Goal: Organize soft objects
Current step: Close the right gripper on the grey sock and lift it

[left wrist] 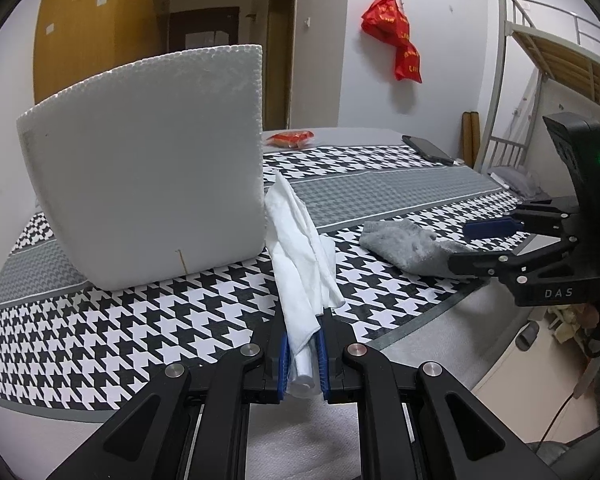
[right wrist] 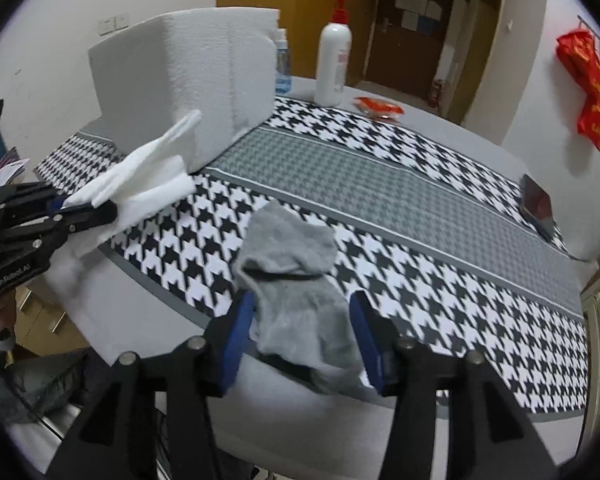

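On a table (left wrist: 440,344) covered w/ a black-and-white houndstooth cloth (left wrist: 148,320) that has a grey band through its middle, we see two soft things being handled. Our left gripper (left wrist: 304,354) has its blue pads pinched narrow on a white tissue-like cloth (left wrist: 300,264), bunched into a long strip; in the left wrist view its long axis runs from the jaws away up the frame, leaning slightly left, w/ the far tip next to the lower right corner of a white foam box (left wrist: 148,184). From the right wrist view the same strip juts out of the gripper toward the box, tip raised off the table, so it points up and away rather than lying flat. Our right gripper (right wrist: 302,338) stands w/ its jaws about half apart, a grey sock (right wrist: 296,280) between them; the pads sit on either side of the sock and we see no squeeze on it. The sock lies crumpled on the cloth near the table's front edge, its long axis running roughly straight away from the gripper, one end between the fingers and hanging a bit over the edge, the other end farther onto the table. Sock and white cloth are well apart. Farther back: a white pump bottle (right wrist: 332,68) w/ a red top, a red packet (right wrist: 378,107), and a dark phone (left wrist: 428,150) near the far edge.
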